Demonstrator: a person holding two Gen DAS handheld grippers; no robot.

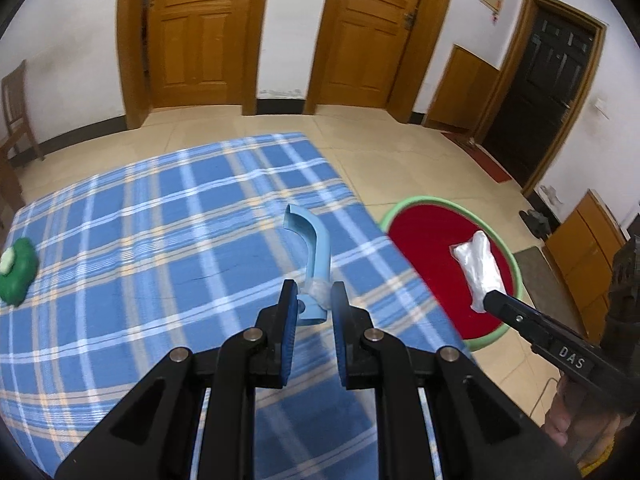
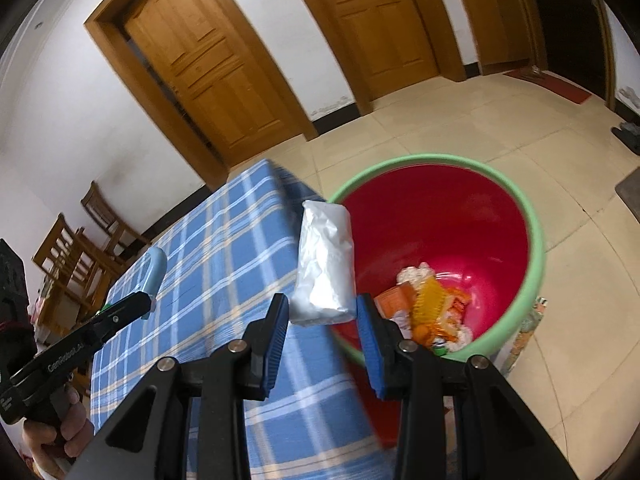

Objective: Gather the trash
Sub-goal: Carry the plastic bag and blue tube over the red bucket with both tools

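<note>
Your left gripper (image 1: 314,300) clenched blue plastic piece (image 1: 316,256), frame centre. Your right gripper (image 2: 322,314), label "DAS", grasped white packet (image 2: 326,264) beside red bin (image 2: 536,248).

Both tongs are matte black, each built from angular linkage arms joined by round silver pins, with ribbed blue pads inside the fingers (image 1: 289,312). White lettering runs along each handle, gripped by a bare hand (image 2: 60,436)
</note>
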